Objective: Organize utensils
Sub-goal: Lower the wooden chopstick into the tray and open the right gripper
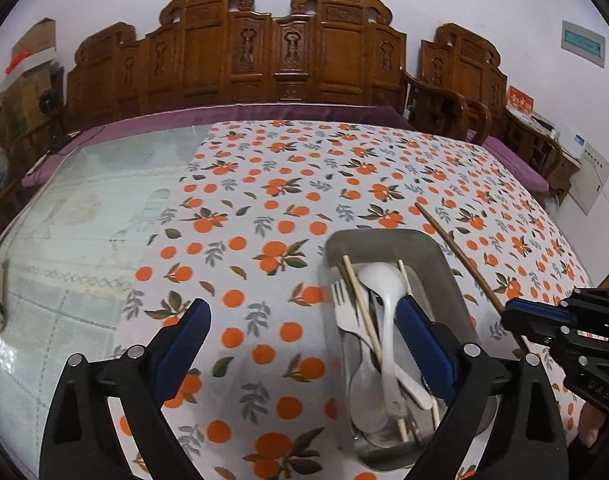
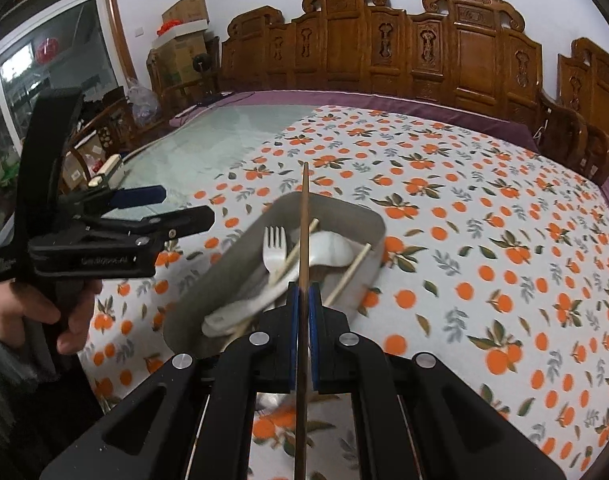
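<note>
One dark chopstick (image 2: pixel 303 240) pinched between the right gripper's (image 2: pixel 303 300) jaws

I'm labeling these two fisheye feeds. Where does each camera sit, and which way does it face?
Left wrist: on the left hand-held gripper, open, facing down over the tablecloth beside the metal tray; its own fingers show.
Right wrist: on the right hand-held gripper, facing along its dark chopstick over the tray; the person's left hand shows.
Shared: tray, white fork, white spoon, carved chairs.
</note>
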{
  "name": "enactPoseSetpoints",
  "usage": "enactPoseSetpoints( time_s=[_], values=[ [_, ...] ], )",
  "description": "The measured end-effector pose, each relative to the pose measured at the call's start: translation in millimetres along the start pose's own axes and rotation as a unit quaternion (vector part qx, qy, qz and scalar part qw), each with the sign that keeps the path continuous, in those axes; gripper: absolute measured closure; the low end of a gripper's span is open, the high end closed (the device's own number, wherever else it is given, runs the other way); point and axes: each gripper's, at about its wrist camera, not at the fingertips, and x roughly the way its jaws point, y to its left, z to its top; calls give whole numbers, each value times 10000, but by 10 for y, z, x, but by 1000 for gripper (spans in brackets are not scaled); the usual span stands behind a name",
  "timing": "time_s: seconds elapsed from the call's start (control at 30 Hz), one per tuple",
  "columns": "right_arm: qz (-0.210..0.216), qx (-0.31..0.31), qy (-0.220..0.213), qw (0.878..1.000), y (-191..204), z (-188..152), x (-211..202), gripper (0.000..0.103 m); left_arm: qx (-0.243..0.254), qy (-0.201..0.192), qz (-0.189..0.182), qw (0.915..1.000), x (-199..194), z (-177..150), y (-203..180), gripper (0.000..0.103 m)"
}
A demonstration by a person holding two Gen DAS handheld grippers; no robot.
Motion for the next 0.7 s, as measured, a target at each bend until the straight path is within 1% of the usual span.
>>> enactPoseSetpoints(
  time_s=[0.23,0.37,0.57,0.7],
  values=[
    [214,355,68,9991,59,84,293,97,-96,-53,41,9999,-31,19,124,13],
    [168,494,142,9985,67,90,482,97,-123,-74,35,9999,-47,20,160,13],
    [41,466,315,9984,126,19,703,97,-139,-55,26,9999,-45,22,175,13],
    [0,445,359,9984,134,-22,767,97,-109,-48,40,9999,-54,26,166,13]
  ],
)
